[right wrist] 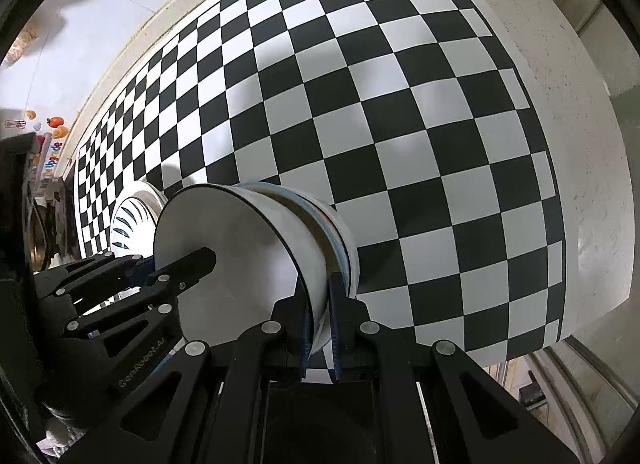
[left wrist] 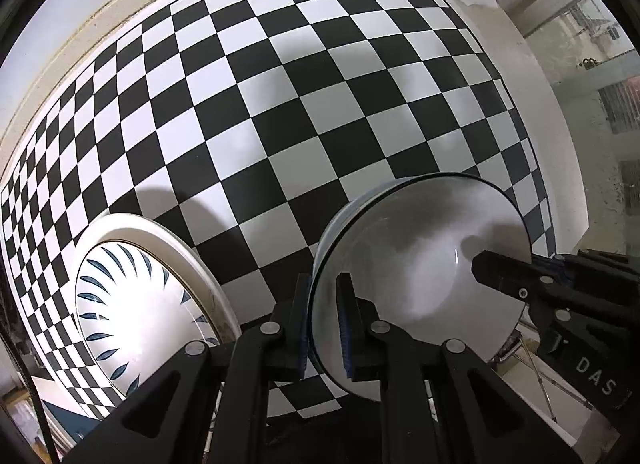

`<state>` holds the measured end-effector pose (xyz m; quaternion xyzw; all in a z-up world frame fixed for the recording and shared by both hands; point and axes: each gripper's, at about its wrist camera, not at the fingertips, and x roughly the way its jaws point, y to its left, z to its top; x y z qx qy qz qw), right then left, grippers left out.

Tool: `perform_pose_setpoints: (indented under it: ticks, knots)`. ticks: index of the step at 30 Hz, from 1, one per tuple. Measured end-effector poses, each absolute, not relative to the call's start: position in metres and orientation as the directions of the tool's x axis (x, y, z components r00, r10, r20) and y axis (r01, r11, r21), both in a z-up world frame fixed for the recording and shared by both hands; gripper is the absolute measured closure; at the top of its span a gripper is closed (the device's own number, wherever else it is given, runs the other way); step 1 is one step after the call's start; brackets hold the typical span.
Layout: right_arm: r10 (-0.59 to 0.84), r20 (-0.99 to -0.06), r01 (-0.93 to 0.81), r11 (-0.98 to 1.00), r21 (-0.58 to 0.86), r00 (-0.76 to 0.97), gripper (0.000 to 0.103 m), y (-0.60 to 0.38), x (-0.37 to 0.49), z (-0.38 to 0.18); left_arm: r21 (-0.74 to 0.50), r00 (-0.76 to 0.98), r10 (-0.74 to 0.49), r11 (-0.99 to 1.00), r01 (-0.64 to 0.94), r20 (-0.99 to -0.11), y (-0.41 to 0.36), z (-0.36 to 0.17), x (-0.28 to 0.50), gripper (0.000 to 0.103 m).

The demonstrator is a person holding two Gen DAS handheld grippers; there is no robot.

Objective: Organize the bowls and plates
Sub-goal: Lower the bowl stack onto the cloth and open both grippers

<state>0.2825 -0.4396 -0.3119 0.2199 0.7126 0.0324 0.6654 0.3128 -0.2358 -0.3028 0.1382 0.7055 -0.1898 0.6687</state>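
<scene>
Both claws, left claw (left wrist: 325, 328) and right claw (right wrist: 318, 324), clamp opposite rims of white black-rimmed ceramic bowl (left wrist: 420, 280), steadying it over checkered worktop (left wrist: 280, 104) for stacking.

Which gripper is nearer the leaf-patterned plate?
Left. The left gripper grips the white bowl on its rim right beside the leaf-patterned plate; the right gripper grips the bowl's opposite rim, with the bowl between it and the plate.
</scene>
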Motion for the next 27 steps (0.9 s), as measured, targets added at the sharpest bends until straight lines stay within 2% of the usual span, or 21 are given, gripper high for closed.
perform_pose_setpoints:
  ticks: [16,27]
  knots:
    - [0.383,-0.923,0.29,0.888,0.358,-0.034,0.09,-0.442,0.281,-0.315,-0.1,-0.082,-0.073,0.907,0.41,-0.994,-0.233,-0.303,0.315,0.091]
    - [0.353,-0.936,0.277,0.901,0.335,-0.015,0.084,-0.442,0.272,-0.296,-0.089,-0.009,-0.094,0.904,0.417,-0.996,-0.224,-0.269,0.311,0.091]
